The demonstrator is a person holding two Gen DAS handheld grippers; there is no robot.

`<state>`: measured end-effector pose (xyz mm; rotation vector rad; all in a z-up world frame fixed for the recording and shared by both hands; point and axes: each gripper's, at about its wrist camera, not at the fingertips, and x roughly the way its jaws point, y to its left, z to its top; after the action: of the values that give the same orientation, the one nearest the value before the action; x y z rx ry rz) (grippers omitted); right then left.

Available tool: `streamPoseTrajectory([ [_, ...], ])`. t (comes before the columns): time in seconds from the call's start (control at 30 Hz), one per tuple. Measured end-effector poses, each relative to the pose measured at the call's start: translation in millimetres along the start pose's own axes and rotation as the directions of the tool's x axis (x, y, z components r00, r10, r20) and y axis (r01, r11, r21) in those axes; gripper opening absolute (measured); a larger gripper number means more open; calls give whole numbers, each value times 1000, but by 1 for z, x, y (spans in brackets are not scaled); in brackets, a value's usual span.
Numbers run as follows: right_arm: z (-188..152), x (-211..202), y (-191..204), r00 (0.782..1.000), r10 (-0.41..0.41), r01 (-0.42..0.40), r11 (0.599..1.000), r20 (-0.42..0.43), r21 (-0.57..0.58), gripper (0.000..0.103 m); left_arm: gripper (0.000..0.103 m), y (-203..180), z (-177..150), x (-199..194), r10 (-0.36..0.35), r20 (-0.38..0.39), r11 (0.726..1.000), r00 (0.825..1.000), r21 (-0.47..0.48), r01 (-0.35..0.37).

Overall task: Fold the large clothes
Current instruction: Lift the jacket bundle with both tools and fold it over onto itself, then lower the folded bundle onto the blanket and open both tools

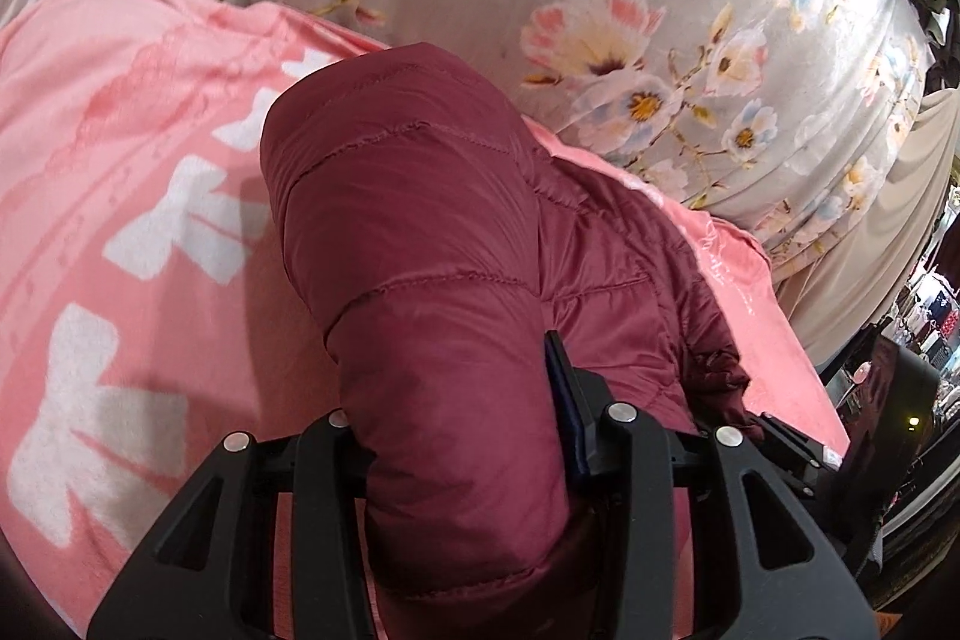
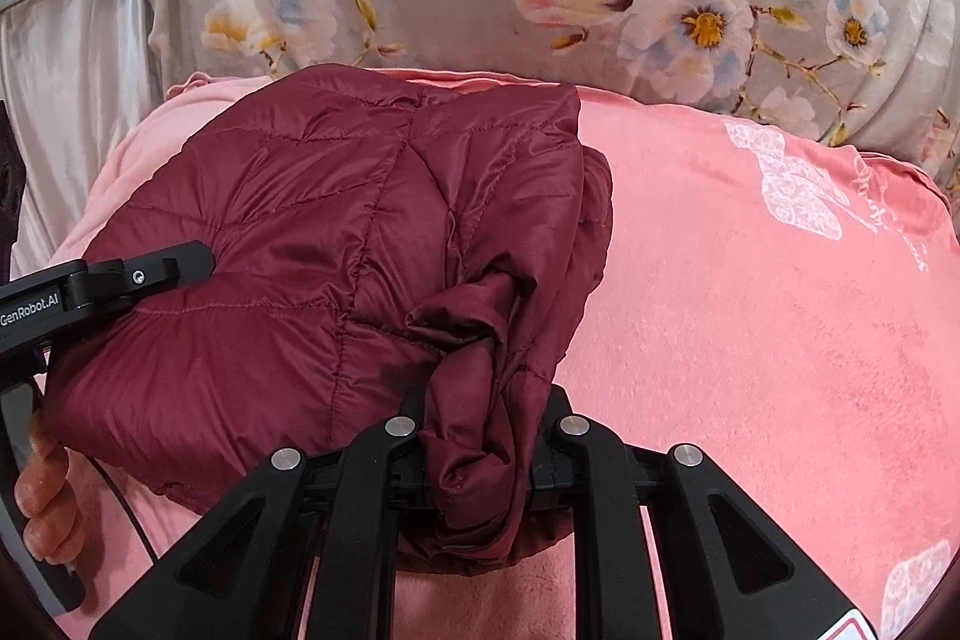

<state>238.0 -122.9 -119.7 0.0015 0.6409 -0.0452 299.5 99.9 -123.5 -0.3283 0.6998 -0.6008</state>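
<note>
Though the maroon puffer jacket already looks doubled into a compact bundle on the pink blanket, folding seems unfinished. At the left of the right-wrist view, the left hand-held gripper pinches a thick padded fold; at lower centre, the right hand-held gripper clamps a bunched edge. Both ends remain gripped, so laying flat and smoothing remain.

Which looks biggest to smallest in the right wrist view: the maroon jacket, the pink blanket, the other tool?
1. pink blanket
2. maroon jacket, though nearness to the camera inflates it
3. left tool, only partly in frame
</note>
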Motion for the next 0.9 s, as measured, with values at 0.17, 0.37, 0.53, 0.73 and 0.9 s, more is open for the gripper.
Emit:
streamPoseTrajectory([
  [0.17, 1, -1, 3, 1000, 2, -2, 1000, 11, 4, 15, 41, 12, -7, 4, -3, -15, 1000, 1000, -17, 3],
  [0.37, 17, -29, -1, 991, -17, 12, 999, 136, 36, 14, 39, 7, -1, -3, -14, 26, 1000, 1000, -11, 14],
  [0.53, 20, -18, -11, 992, -48, 45, 998, 115, 34, 14, 39, -7, 16, -5, -64, 78, 998, 995, 30, 62],
  [0.73, 6, 9, -17, 998, -52, 51, 998, 25, 44, 17, 42, 1, 6, 29, -30, 6, 999, 1000, 27, 29],
  [0.9, 8, 10, -15, 998, -66, 66, 997, -12, 26, 25, 50, 5, 4, 33, 4, -9, 1000, 1000, 13, -4],
])
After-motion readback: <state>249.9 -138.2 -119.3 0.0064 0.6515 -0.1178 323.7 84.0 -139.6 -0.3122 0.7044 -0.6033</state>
